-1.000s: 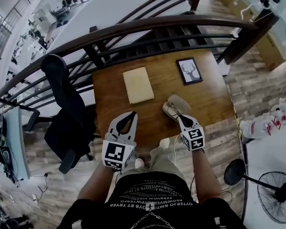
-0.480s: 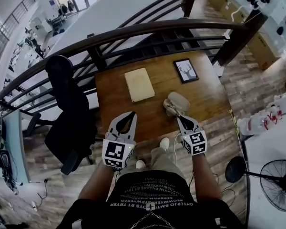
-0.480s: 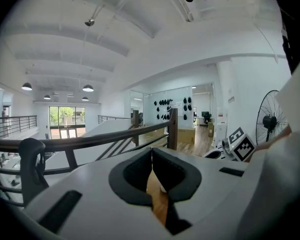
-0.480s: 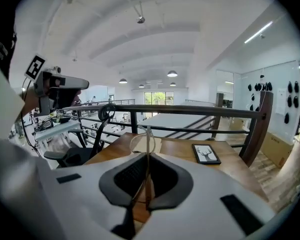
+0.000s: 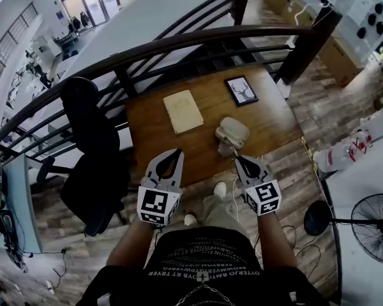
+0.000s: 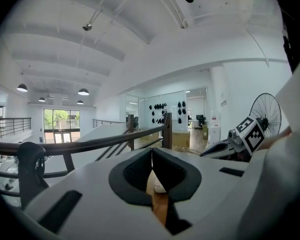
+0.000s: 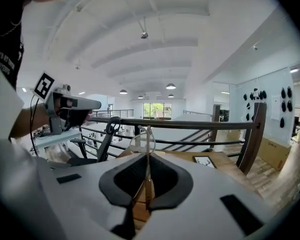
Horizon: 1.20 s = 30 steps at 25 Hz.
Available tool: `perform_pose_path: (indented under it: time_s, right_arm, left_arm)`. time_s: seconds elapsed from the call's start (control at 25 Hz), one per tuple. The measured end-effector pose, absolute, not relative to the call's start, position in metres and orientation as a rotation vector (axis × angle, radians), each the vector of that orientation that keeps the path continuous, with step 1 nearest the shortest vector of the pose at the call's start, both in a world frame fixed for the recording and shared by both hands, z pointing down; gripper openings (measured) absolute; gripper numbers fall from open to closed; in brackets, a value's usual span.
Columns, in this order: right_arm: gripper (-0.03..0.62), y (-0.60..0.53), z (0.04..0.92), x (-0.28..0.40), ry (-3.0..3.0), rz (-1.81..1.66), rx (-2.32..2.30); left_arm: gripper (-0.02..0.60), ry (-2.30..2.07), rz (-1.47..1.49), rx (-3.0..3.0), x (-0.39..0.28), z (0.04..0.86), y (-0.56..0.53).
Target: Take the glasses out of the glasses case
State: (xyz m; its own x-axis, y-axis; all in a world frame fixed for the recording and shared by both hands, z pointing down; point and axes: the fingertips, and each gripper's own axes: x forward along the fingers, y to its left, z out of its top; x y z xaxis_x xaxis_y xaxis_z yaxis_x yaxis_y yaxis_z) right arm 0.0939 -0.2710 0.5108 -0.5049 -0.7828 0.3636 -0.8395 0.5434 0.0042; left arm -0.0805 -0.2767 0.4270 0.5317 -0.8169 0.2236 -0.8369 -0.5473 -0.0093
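Observation:
The beige glasses case (image 5: pixel 232 131) lies open on the wooden table (image 5: pixel 268 123), near its front edge. Thin wire-framed glasses (image 7: pixel 147 143) stand upright between the jaws of my right gripper (image 7: pixel 147 159), which is shut on them. In the head view that right gripper (image 5: pixel 237 159) hangs just in front of the case, lifted off it. My left gripper (image 5: pixel 177 153) is to the left, over the table's front edge, its tips together with nothing between them. In its own view the left gripper (image 6: pixel 151 154) is shut too.
A tan notebook (image 5: pixel 184 111) and a framed deer picture (image 5: pixel 241 90) lie further back on the table. A dark wooden railing (image 5: pixel 198 40) runs behind it. A black office chair (image 5: pixel 92 152) stands at the left, a floor fan (image 5: pixel 370 225) at the right.
My right gripper has risen and drawn back from the open case with the glasses in it. The left gripper has lifted slightly and stays shut.

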Motion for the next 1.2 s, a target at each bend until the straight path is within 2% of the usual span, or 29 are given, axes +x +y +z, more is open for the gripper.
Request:
perform_pose_path:
  time_s: [0.52, 1.2]
  right_arm:
    - [0.026, -0.214, 0.422, 0.075, -2.601, 0.092, 1.381]
    - [0.026, -0.209, 0.426, 0.101, -2.624, 0.155, 1.421]
  left_arm:
    - [0.029, -1.406, 0.291, 2.721, -0.077, 0.412, -0.238]
    - [0.029, -1.305, 0.32, 2.747, -0.042, 0.425, -0.24]
